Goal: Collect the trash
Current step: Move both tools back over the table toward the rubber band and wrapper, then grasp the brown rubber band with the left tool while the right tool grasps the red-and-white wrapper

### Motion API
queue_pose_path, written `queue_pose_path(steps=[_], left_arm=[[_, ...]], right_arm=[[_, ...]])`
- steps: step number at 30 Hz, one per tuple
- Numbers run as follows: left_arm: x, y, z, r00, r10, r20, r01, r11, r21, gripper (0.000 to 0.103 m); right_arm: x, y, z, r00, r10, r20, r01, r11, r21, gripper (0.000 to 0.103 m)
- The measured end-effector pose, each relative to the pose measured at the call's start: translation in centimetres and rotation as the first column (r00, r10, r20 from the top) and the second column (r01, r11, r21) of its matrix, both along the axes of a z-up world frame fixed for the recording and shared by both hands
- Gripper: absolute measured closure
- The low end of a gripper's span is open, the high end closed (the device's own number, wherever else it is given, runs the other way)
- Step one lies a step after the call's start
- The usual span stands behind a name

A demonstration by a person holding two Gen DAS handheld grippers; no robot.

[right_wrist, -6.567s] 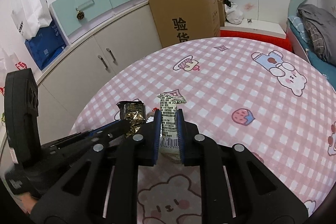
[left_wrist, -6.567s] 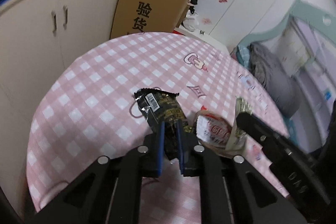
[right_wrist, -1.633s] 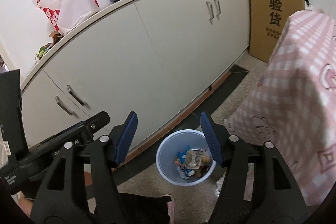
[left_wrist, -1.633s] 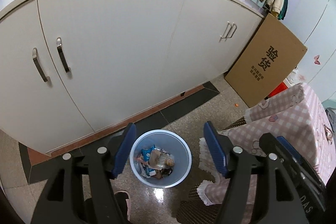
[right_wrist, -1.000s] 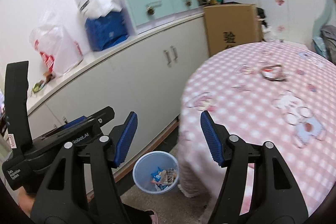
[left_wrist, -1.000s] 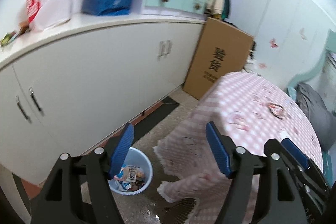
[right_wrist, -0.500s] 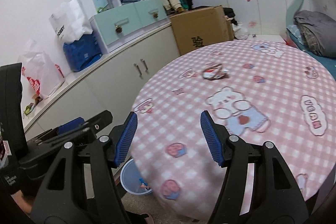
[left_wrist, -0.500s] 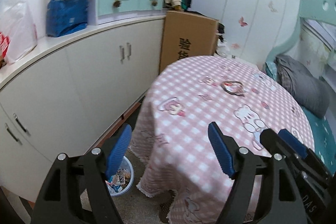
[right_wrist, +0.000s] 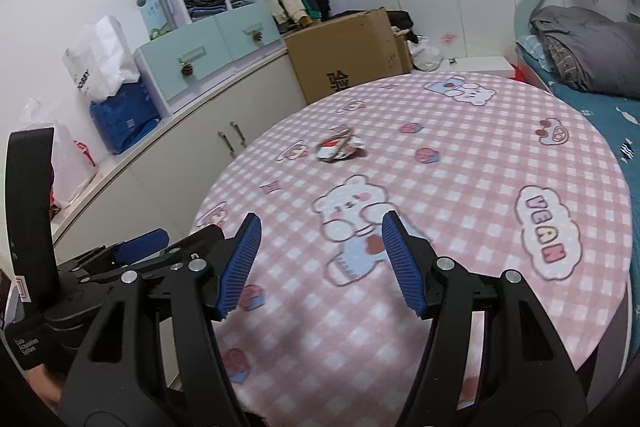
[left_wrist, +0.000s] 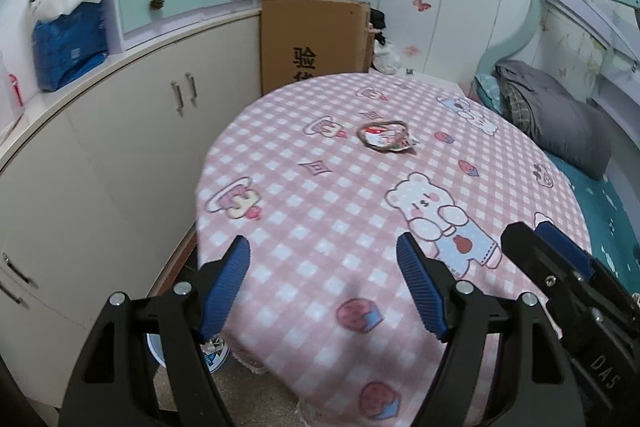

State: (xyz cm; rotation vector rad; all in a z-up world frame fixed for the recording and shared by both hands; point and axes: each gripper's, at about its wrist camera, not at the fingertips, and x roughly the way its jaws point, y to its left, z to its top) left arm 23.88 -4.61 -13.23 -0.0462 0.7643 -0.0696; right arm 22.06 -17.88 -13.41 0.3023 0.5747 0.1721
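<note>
A crumpled red-and-white wrapper [left_wrist: 386,140] lies on the far half of the round table with the pink checked cloth [left_wrist: 320,211]; it also shows in the right wrist view [right_wrist: 338,148]. My left gripper [left_wrist: 324,283] is open and empty above the table's near left edge. My right gripper [right_wrist: 320,263] is open and empty above the near part of the table [right_wrist: 460,211]. A light blue bin [left_wrist: 212,351] with trash stands on the floor under the table's edge, mostly hidden by my left gripper.
White cabinets [left_wrist: 120,155] run along the left wall with bags and drawers on top. A cardboard box [left_wrist: 316,43] stands behind the table. A bed with a grey blanket [left_wrist: 560,123] is at the right.
Both grippers have swung up from the bin on the floor to face the table, and moved closer to it. Both stay open and empty.
</note>
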Motion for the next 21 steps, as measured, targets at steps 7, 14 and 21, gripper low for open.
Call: queue_pose_path(steps=[7, 14, 21], left_arm=[[3.1, -1.6, -1.0, 0.998, -0.033, -0.047, 0.034, 0.999, 0.008, 0.029], [6.4, -2.0, -1.8, 0.996, -0.049, -0.069, 0.048, 0.999, -0.021, 0.029], [9.9, -2.6, -1.4, 0.996, -0.08, -0.041, 0.079, 0.997, -0.025, 0.029]], right_arm=[[2.2, -2.8, -0.8, 0.998, -0.051, -0.046, 0.05, 0.998, -0.027, 0.04], [5.0, -4.6, -1.8, 0.993, -0.072, -0.096, 0.069, 0.997, -0.034, 0.04], [9.0, -5.2, -2.0, 0.988, -0.056, -0.144, 0.049, 0.998, -0.049, 0.04]])
